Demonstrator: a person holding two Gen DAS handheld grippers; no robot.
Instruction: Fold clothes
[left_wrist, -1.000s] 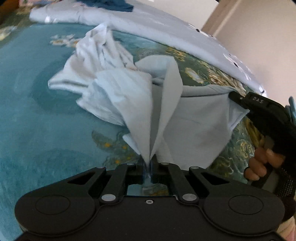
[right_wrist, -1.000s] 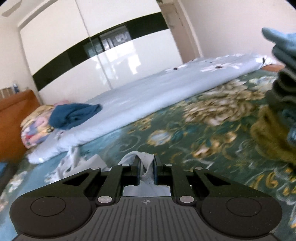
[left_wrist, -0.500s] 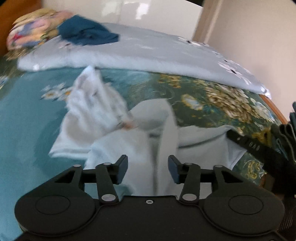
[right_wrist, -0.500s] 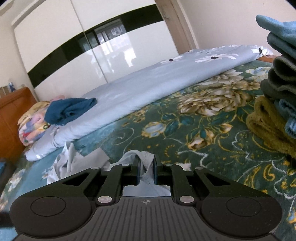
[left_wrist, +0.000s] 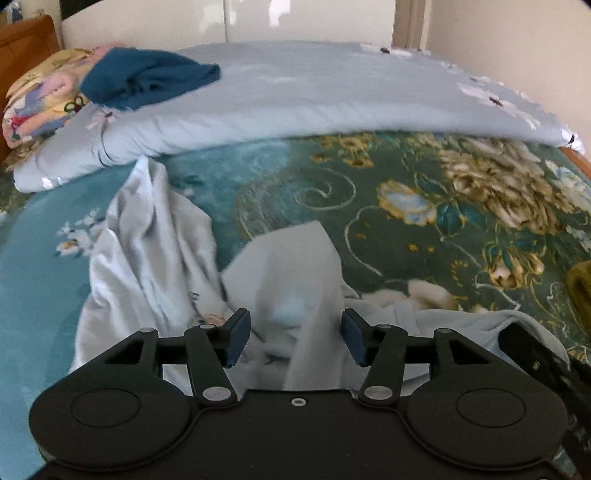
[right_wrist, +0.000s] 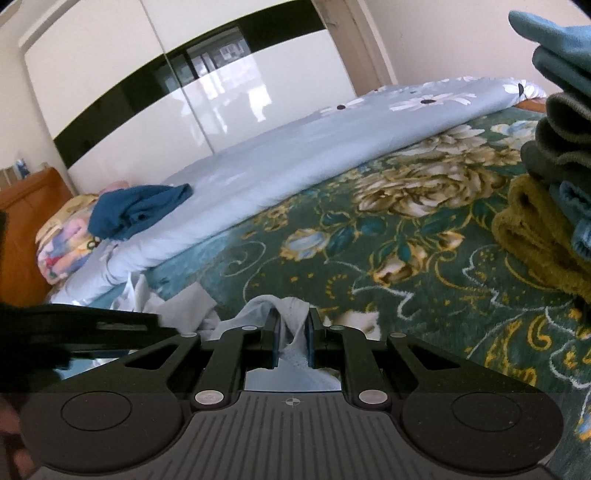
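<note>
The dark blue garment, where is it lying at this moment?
The dark blue garment lies at the upper left in both wrist views, on the folded pale blue quilt, beside the colourful pillow near the wooden headboard.

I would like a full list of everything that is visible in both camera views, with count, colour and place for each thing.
pale garment: one, light blue-white, crumpled on the bedspread in front of both claws
bedspread: one, green-teal with gold flowers, covering the bed
quilt: one, pale blue with white flowers, folded along the far side
dark blue cloth: one, on the quilt's left end
patterned bedding: one, multicoloured, far left
stacked clothes: several, teal, dark green, mustard, at right
wardrobe: one, white with black band, behind the bed
left claw: black, opening, gripping nothing
right claw: black, shut on the pale garment
</note>
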